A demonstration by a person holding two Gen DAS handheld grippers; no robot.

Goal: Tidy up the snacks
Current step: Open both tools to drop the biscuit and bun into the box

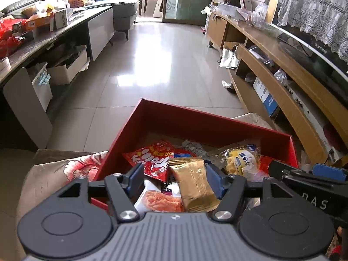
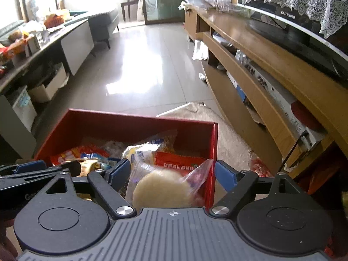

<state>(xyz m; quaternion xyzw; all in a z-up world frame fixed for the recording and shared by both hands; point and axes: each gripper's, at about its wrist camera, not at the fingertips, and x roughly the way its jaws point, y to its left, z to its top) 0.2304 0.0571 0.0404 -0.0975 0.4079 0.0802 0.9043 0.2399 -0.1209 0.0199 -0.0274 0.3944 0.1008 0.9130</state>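
Both grippers, left gripper (image 1: 175, 175) and right gripper (image 2: 173, 173), are standing open over the red box (image 1: 195, 119); the gold packet (image 1: 193, 184), light and crinkly, is lying loose near the box's near edge, best pinched across its flat faces.

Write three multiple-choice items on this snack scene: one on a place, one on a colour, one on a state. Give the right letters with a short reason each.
1. Where does the gold packet lie?
A. on the floor tiles
B. between the left tongs' fingers, above the box
C. on the wooden shelf

2. What colour is the box that holds the snacks?
A. red
B. green
C. white

3. How do the right tongs stand?
A. shut tight with nothing between them
B. out of sight
C. open, with the round pale bun in a clear bag between the fingers

Answers:
1 B: the packet shows between the blue fingers in the left wrist view.
2 A: its walls are red in both views.
3 C: the blue fingers stand wide apart, clear of the bag on both sides.
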